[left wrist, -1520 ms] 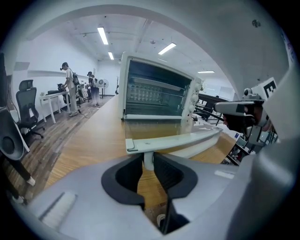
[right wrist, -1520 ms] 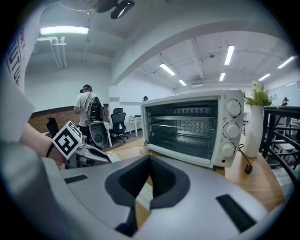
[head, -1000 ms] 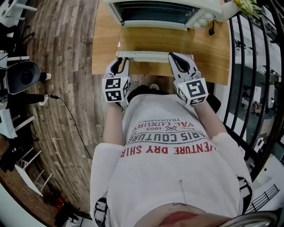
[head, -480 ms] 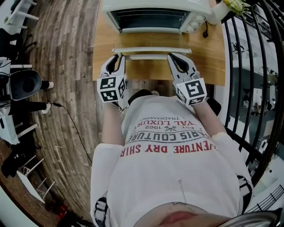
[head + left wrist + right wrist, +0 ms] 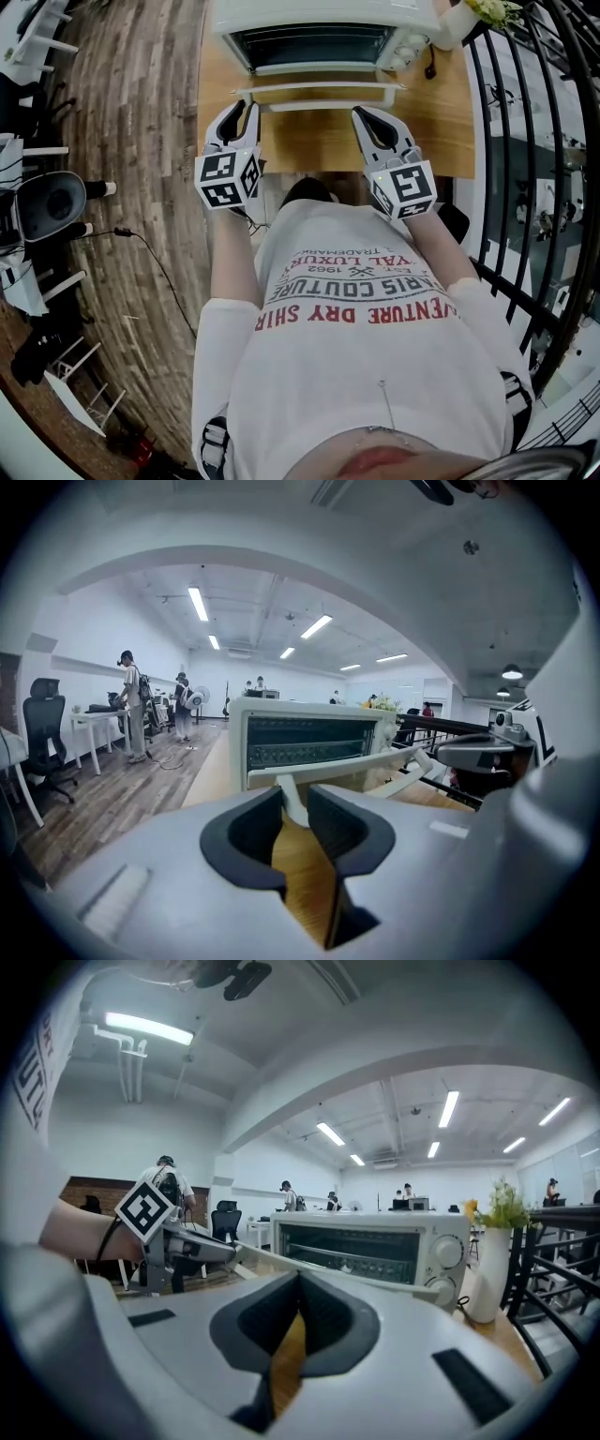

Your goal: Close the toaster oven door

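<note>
A white toaster oven (image 5: 319, 11) stands at the far edge of the wooden table (image 5: 431, 131). Its glass door (image 5: 319, 92) hangs half raised, with the white handle bar along its front edge. My left gripper (image 5: 246, 105) is at the handle's left end. In the left gripper view the handle's white post (image 5: 289, 803) sits between the left gripper's (image 5: 295, 808) pads, which grip it. My right gripper (image 5: 362, 112) is at the handle's right end, shut, with its tips just under the door's edge (image 5: 337, 1274). The oven's knobs (image 5: 448, 1252) are on its right side.
A white vase with flowers (image 5: 489, 1274) stands right of the oven. A black railing (image 5: 525, 187) runs along the table's right side. Left of the table lie wooden floor, a cable (image 5: 155, 258) and chairs (image 5: 52, 202). People stand far off in the room.
The oven door has swung up from lying flat towards the oven. Both grippers have moved forward and up with its handle.
</note>
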Tool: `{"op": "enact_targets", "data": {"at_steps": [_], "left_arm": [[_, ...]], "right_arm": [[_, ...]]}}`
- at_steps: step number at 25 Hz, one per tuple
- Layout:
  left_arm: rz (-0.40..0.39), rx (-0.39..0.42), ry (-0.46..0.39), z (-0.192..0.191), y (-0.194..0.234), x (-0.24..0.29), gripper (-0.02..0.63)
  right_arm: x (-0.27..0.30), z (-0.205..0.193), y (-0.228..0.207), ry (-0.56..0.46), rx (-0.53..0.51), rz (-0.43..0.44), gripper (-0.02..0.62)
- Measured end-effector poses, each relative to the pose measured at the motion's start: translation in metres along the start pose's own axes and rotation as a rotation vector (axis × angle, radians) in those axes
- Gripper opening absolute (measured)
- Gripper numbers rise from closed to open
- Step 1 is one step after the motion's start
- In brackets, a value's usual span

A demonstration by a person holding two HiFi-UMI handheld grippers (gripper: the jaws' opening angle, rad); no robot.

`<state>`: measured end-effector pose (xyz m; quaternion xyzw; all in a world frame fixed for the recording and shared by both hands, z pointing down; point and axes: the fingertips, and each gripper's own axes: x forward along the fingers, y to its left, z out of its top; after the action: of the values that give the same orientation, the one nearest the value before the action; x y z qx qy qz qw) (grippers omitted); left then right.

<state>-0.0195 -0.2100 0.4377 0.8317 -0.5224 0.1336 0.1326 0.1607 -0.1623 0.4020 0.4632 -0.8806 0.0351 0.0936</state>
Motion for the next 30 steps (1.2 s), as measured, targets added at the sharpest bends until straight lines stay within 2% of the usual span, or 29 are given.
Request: {"op": "enact_targets", "data": {"at_steps": [5, 17, 30], "left_arm": [[0.000, 0.035, -0.045, 0.024, 0.005, 0.010, 0.087], [-0.081, -0.025, -0.065, 0.059, 0.018, 0.037, 0.091], [-0.085, -0.024, -0.102, 0.084, 0.030, 0.064, 0.091]], "right_arm": [[0.009, 0.011, -0.006, -0.007, -0.005, -0.023, -0.012], [0.037, 0.028, -0.012, 0.014, -0.006, -0.075, -0.012], [0.046, 0.036, -0.029, 0.015, -0.023, -0.115, -0.012]]}}
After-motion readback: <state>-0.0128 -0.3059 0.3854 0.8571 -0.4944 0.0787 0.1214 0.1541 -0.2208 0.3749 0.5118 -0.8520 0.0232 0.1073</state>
